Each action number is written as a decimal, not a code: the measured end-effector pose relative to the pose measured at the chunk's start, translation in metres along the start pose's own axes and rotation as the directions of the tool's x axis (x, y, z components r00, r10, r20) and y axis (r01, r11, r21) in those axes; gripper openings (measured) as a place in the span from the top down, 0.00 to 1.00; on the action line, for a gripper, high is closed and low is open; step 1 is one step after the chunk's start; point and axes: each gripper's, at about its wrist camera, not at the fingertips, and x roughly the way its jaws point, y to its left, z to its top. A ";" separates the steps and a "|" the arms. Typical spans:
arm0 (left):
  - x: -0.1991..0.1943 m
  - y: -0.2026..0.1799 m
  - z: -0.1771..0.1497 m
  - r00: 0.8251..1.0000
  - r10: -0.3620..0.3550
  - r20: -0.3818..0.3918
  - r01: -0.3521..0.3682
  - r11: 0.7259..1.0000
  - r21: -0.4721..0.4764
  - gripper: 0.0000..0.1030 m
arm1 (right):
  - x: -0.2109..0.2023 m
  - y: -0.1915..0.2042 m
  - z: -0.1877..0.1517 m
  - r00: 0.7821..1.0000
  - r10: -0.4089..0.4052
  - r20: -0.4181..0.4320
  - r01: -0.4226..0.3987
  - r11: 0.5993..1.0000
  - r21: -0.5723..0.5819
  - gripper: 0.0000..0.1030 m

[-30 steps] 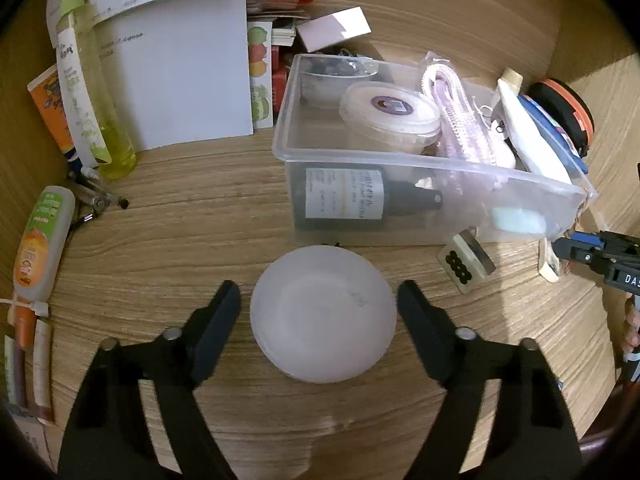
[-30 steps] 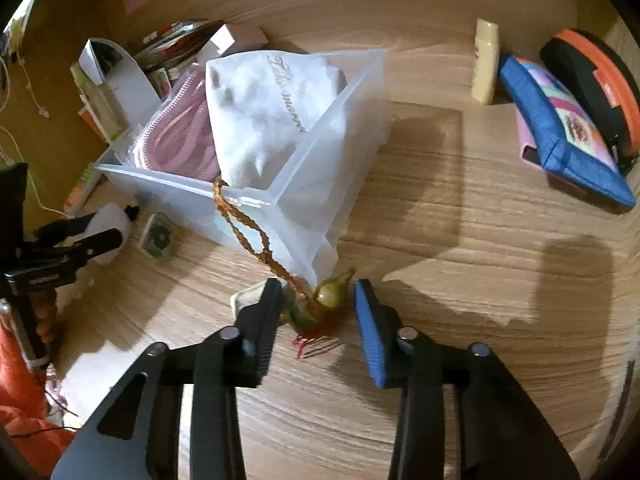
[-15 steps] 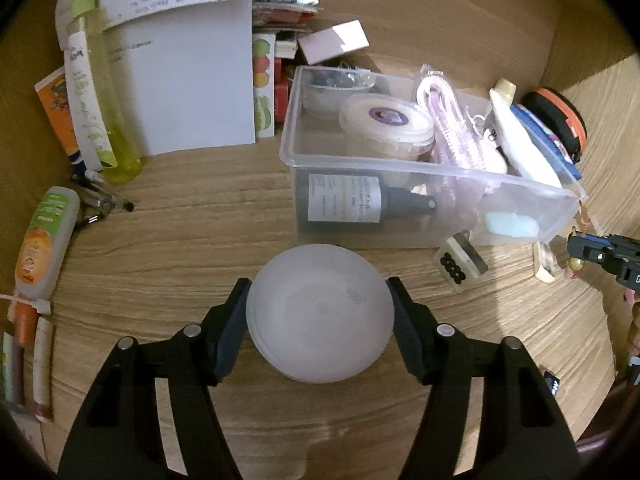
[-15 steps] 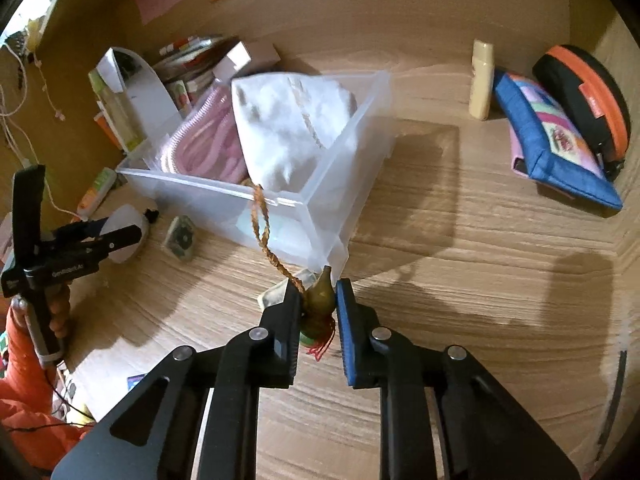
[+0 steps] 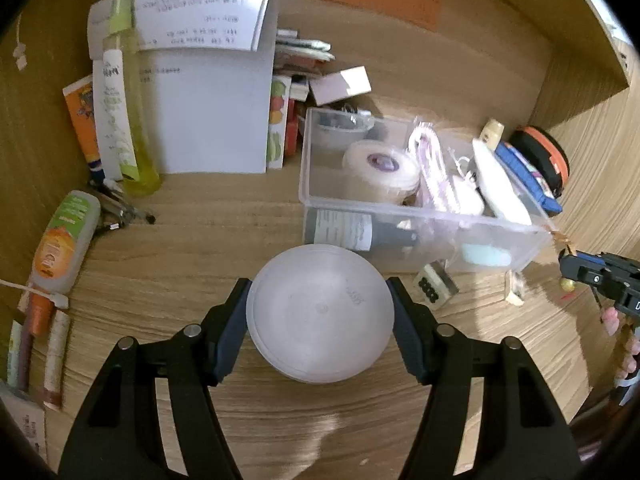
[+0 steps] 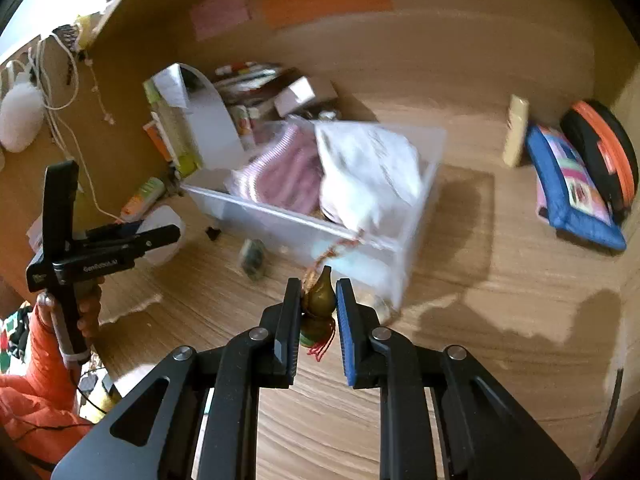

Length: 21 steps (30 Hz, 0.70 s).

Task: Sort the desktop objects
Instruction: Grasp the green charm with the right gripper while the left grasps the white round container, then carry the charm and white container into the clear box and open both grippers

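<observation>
Little can be read. The clearest lettering is white print along the black body of the left gripper [image 6: 158, 235], well left of the clear plastic box [image 6: 420, 216]. It looks like "GenROBOT.AI", though blur leaves the middle letters uncertain. On the right gripper [image 5: 565, 274], just right of the box, a single white "D" shows at the picture's edge. The white sheet [image 5: 208, 120] behind and left of the box bears handwriting too faint to read. Print on the dark bottle [image 5: 360, 232] inside the box, on the yellow-green bottle [image 5: 128, 120] left of it, and the raised marks on the frosted round container [image 5: 320, 312] in front of it are too small.
</observation>
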 end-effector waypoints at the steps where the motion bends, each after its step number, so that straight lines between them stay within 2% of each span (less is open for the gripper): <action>1: -0.004 0.000 0.001 1.000 -0.002 0.010 0.002 1.000 -0.002 0.37 | -0.001 0.003 0.002 1.000 0.014 0.009 -0.013 1.000 -0.006 0.85; 12: -0.019 -0.001 0.027 0.995 -0.034 0.091 0.035 0.999 -0.015 0.37 | 0.007 0.010 0.030 0.995 0.074 0.067 -0.075 0.997 0.010 0.85; 21: -0.014 -0.011 0.052 0.991 -0.042 0.124 0.041 0.999 0.006 0.37 | 0.019 0.005 0.053 0.990 0.099 0.099 -0.103 0.994 0.037 0.85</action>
